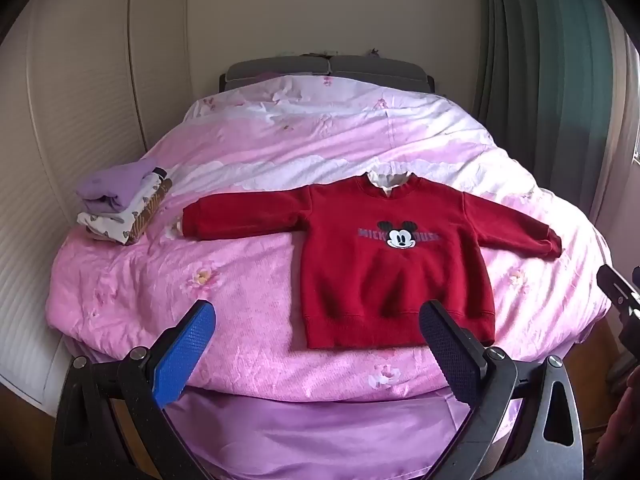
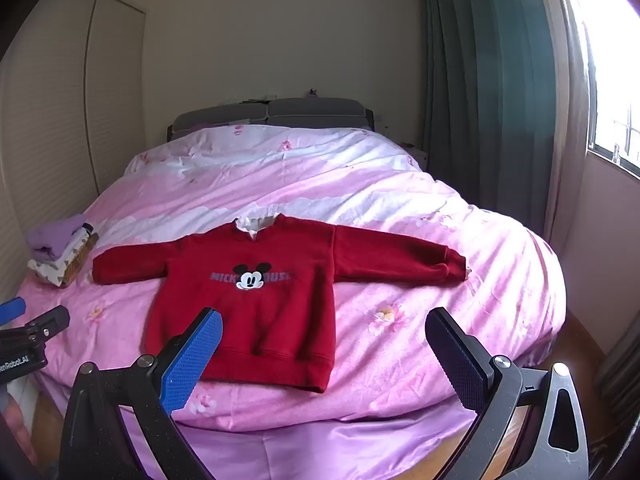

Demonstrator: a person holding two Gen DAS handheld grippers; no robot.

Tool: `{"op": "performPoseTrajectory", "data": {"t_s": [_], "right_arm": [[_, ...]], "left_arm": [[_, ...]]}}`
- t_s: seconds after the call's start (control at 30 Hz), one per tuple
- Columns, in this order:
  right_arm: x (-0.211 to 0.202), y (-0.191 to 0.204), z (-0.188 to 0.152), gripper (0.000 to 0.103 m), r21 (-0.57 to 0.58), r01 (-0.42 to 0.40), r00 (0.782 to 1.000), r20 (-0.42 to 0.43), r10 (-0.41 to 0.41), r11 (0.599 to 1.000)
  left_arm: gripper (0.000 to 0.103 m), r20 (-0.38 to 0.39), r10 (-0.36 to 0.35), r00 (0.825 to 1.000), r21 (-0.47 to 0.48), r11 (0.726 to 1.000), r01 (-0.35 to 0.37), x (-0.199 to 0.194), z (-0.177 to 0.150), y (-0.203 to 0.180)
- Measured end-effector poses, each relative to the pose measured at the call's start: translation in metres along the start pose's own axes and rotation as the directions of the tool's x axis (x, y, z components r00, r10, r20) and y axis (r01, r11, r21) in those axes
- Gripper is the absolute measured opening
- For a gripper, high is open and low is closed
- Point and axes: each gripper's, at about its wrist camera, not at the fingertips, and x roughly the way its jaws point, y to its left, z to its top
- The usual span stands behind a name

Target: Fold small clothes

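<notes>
Stacked at nine o'clock on the pink duvet [image 1: 248, 152]: folded clothes [image 1: 120, 208], likely parked aside as finished. Spread flat at centre, front up, sleeves out toward nine and three: red Mickey Mouse sweatshirt [image 1: 384, 256], seemingly laid ready for folding. Hovered at six o'clock, short of the hem: left gripper [image 1: 316, 344], jaws apart, empty. Likewise right gripper [image 2: 324, 348], parted, holding nothing.

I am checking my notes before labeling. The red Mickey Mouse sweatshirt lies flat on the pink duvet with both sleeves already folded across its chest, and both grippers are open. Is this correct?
Not quite. The red Mickey Mouse sweatshirt lies flat on the pink duvet, but both sleeves are spread straight out to the sides, not folded. The left wrist view shows it. The left gripper and right gripper are indeed open.
</notes>
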Motion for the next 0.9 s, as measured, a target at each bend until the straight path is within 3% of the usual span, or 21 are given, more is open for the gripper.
{"op": "performPoseTrajectory", "data": {"t_s": [0.9], "right_arm": [[-0.0031, -0.0037, -0.0005, 0.103, 0.007, -0.001, 1.0, 0.006, 0.0, 1.0]], "left_arm": [[0.103, -0.002, 0.008, 1.0, -0.008, 1.0, -0.008, -0.0005, -0.0057, 0.0098]]}}
